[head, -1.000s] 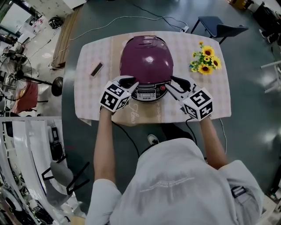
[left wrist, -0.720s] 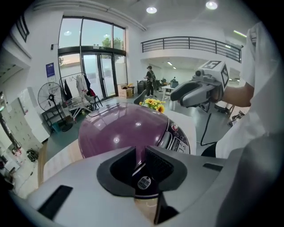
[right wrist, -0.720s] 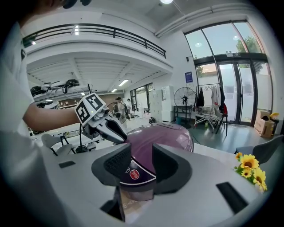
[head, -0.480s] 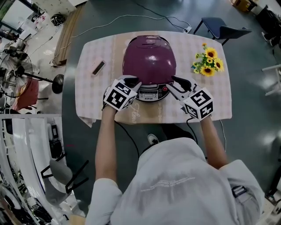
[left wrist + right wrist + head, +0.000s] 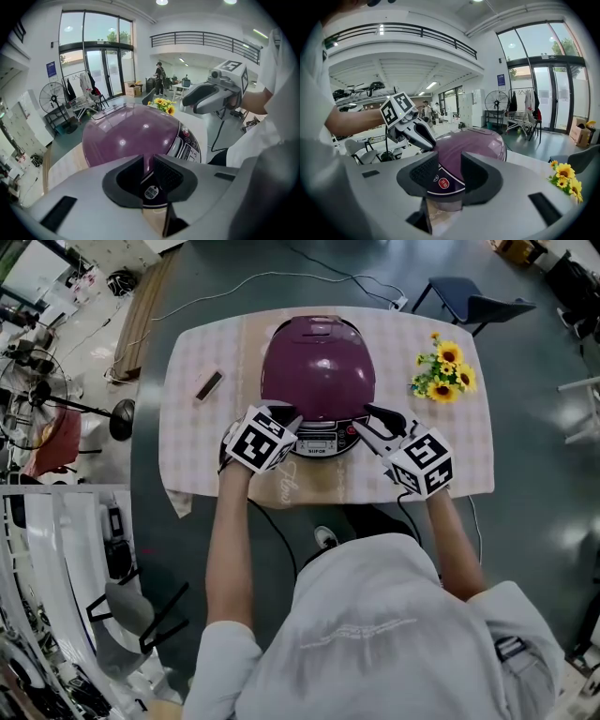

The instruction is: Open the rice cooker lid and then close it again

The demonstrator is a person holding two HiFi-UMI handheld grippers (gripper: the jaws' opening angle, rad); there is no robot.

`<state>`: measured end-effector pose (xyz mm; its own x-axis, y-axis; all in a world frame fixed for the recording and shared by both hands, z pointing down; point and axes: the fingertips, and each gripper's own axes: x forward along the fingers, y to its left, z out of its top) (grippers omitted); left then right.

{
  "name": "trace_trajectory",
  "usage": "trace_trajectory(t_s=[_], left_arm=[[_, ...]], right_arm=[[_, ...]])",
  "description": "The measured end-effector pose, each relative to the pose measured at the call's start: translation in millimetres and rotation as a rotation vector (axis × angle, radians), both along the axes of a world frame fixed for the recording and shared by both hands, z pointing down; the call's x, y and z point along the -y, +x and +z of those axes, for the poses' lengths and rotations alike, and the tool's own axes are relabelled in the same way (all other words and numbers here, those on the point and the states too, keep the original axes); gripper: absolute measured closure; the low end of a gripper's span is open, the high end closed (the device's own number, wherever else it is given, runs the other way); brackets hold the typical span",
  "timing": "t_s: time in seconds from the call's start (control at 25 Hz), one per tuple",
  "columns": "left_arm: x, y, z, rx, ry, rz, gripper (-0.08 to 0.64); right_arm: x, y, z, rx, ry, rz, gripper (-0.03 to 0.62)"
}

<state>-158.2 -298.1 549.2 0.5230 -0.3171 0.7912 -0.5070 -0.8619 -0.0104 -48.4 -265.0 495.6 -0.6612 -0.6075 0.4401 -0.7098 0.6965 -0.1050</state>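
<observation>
A purple rice cooker (image 5: 319, 367) sits mid-table on a checked tablecloth (image 5: 192, 460), seen from above, with its domed lid (image 5: 317, 357) closed. Its long axis runs from 12 to 6 o'clock, and its control panel (image 5: 317, 441) faces the person at 6 o'clock.

The left gripper (image 5: 289, 420) is at the cooker's 7 o'clock, just beside the front edge. Its jaws are a narrow slot apart with nothing pinched; only the cooker's lower front shows through the gap. The right gripper (image 5: 362, 424) is at 5 o'clock. Its jaws are spread wide and empty, and a round red button (image 5: 442, 184) on the cooker's front is framed beyond the tips.

Both grippers cover the cooker's front corners, so touch cannot be judged there. The print on the button is too small to read. Sunflowers (image 5: 441, 371) lie at 3 o'clock and a small dark bar (image 5: 207, 385) at 9 o'clock.
</observation>
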Motion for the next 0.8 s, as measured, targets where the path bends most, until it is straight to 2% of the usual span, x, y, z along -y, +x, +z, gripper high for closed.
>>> trace_trajectory(t_s=[0.32, 0.8], left_arm=[[0.0, 0.3, 1.3, 0.007, -0.010, -0.019, 0.488], [-0.4, -0.9, 1.4, -0.051, 0.027, -0.075, 0.489]], right_arm=[[0.7, -2.6, 1.8, -0.002, -0.002, -0.006, 0.429], [-4.1, 5.3, -4.1, -0.016, 0.012, 0.002, 0.430]])
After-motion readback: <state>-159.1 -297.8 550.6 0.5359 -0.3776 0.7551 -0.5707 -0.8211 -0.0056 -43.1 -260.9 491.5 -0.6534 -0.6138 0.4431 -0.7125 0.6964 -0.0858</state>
